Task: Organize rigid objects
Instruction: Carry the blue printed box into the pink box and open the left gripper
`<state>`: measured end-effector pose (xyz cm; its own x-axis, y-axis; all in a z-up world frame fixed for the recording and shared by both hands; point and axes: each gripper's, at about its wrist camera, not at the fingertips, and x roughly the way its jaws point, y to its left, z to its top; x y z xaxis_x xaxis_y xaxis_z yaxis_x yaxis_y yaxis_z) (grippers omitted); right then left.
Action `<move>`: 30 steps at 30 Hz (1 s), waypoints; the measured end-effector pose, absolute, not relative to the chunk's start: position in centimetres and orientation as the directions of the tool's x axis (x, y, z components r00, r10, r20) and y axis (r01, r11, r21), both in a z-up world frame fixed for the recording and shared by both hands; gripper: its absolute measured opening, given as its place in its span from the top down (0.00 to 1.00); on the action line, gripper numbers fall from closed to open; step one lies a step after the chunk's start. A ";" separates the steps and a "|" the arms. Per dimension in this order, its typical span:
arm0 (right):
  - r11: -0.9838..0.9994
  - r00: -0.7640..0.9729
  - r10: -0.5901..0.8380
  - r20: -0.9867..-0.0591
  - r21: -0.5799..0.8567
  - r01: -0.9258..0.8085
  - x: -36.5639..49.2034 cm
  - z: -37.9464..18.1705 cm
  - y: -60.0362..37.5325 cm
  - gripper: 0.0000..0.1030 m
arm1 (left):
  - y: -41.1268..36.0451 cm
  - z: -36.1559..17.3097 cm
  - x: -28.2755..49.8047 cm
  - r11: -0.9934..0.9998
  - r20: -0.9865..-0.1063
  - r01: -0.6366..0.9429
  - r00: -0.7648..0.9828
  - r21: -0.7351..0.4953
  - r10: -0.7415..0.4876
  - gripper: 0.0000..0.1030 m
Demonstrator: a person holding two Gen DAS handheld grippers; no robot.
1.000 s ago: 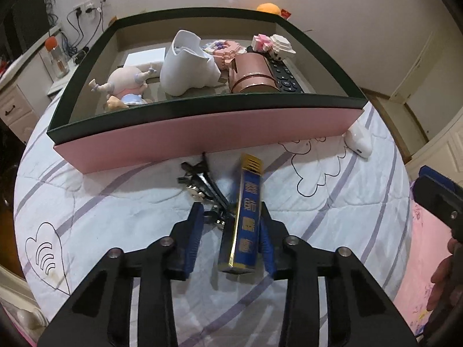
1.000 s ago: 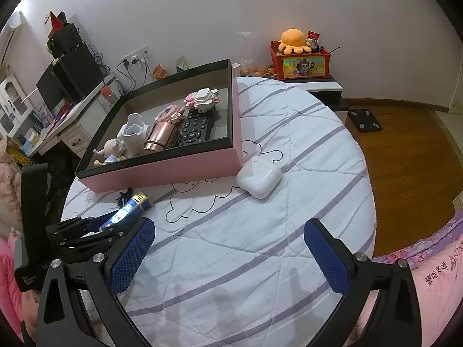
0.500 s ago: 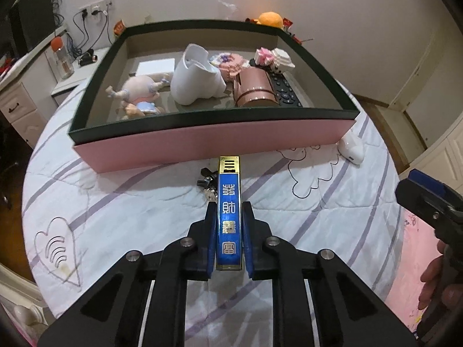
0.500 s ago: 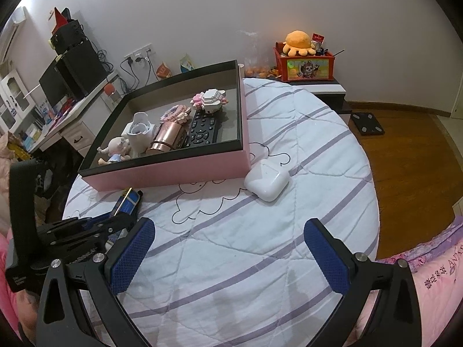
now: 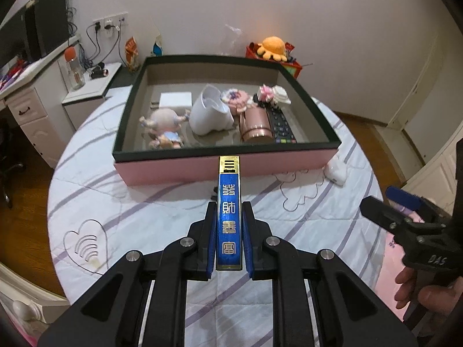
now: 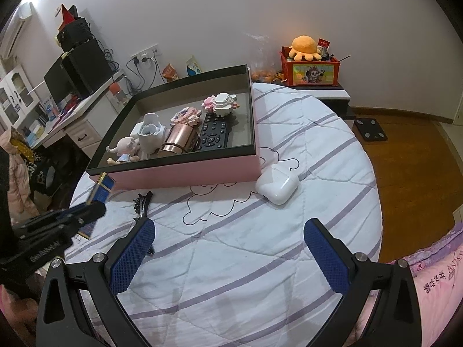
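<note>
- Lifted since a second ago, when it lay tilted on the quilt between open jaws: the slim blue-and-gold rectangular box [image 5: 228, 214] is now clamped by the left gripper [image 5: 228, 225].
- Its long axis runs straight ahead, gold tip toward the pink-walled, dark-rimmed tray [image 5: 260, 167] at upper centre.
- Lower right, the right gripper [image 6: 228, 257] hangs wide open and empty, farther off.

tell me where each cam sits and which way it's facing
Left wrist: on the left gripper, facing the pink box; its fingers clamp a blue bar; the right gripper and hand show at right.
Right wrist: on the open right gripper, facing the bedspread and earbud case.
Shared: box, bar, case.
</note>
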<state>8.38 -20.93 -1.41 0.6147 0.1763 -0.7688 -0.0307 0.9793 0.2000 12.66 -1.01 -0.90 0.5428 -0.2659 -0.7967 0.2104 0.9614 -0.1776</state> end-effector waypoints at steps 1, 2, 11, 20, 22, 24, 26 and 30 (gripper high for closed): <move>0.979 0.615 0.176 -0.768 0.200 -0.031 8.4 -1.4 -20.9 0.00 | -0.9 -0.7 12.8 0.962 -0.794 0.208 0.546 -0.179 -0.266 0.85; 0.980 0.616 0.176 -0.768 0.199 -0.033 8.5 -1.3 -20.8 0.00 | -0.8 -0.4 12.9 0.962 -0.791 0.206 0.552 -0.178 -0.264 0.85; 0.980 0.636 0.190 -0.748 0.187 -0.073 10.9 0.1 -19.5 0.00 | 0.2 1.8 15.8 0.971 -0.768 0.175 0.596 -0.163 -0.236 0.85; 0.977 0.650 0.213 -0.729 0.175 -0.122 16.1 1.0 -17.4 0.00 | 1.5 1.5 24.1 0.980 -0.776 0.123 0.599 -0.154 -0.198 0.85; 0.976 0.649 0.218 -0.728 0.176 -0.130 17.6 1.0 -17.2 0.00 | 1.4 0.7 26.6 0.981 -0.787 0.125 0.586 -0.147 -0.192 0.85; 0.975 0.648 0.223 -0.729 0.179 -0.134 18.9 0.8 -17.0 0.00 | 1.1 -0.1 28.7 0.980 -0.800 0.132 0.566 -0.150 -0.199 0.85; 0.975 0.644 0.223 -0.732 0.182 -0.131 20.1 0.5 -17.0 0.00 | 0.5 -1.0 30.8 0.978 -0.813 0.140 0.544 -0.156 -0.208 0.85; 0.974 0.634 0.223 -0.741 0.191 -0.120 22.1 -0.4 -17.3 0.00 | -0.3 -2.8 34.2 0.978 -0.836 0.145 0.510 -0.148 -0.202 0.85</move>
